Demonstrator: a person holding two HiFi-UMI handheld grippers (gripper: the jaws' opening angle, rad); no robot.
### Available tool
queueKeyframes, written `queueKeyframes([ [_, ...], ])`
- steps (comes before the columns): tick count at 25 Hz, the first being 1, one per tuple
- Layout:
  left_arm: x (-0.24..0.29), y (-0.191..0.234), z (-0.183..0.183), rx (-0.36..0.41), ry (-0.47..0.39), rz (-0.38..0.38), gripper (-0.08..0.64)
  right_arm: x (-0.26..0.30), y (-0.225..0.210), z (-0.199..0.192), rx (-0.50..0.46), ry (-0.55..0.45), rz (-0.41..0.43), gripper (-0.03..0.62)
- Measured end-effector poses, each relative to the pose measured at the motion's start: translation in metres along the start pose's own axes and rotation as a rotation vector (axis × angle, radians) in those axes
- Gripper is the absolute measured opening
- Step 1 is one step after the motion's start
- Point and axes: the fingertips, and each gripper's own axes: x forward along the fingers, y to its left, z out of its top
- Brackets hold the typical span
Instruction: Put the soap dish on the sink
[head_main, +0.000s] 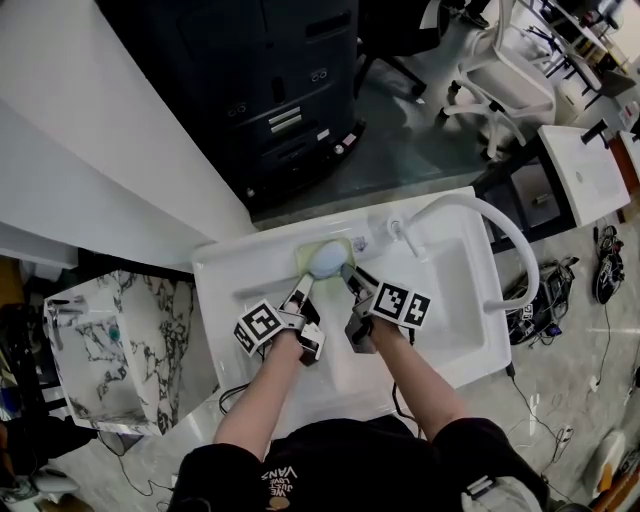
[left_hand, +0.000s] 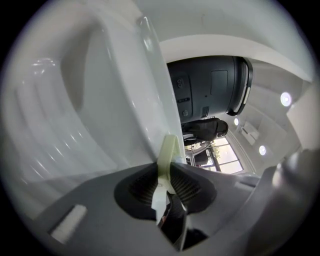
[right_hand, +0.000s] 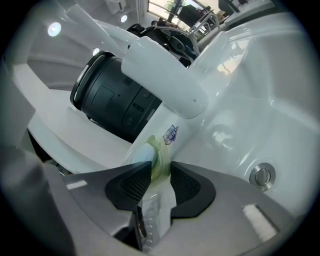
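so the soap dish (head_main: 308, 251) looks set down on the back ledge of the sink (head_main: 225, 268). left gripper (head_main: 303, 287) pinches its rim tight, right gripper (head_main: 350, 277) sits loosely around the other edge (jaws barely apart). I'd release gently and back straight out.

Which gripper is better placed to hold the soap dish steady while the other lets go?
Left. The left gripper is shut on the soap dish rim, over the back ledge of the sink. On the right gripper the jaws seem slightly apart around the opposite rim, so its hold looks weaker.
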Motion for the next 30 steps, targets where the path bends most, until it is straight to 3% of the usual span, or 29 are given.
queueKeyframes([
  [6,0.0,-0.001,0.001,-0.021,-0.021,0.001,0.129,-0.007,0.001,0.005,-0.138,-0.017,-0.04,0.103],
  [15,0.0,-0.001,0.001,-0.038,-0.041,0.0,0.129,-0.028,-0.001,0.004,-0.266,-0.046,-0.09,0.112],
  [19,0.0,0.0,0.001,-0.045,-0.049,-0.002,0.129,-0.032,0.001,-0.014,-0.292,-0.009,-0.074,0.109],
  [23,0.0,-0.001,0.001,-0.044,-0.057,-0.004,0.129,-0.028,0.004,-0.031,-0.308,0.034,-0.061,0.026],
  [30,0.0,-0.001,0.0,-0.022,-0.046,-0.007,0.129,-0.007,0.02,-0.04,-0.335,0.069,-0.024,0.003],
])
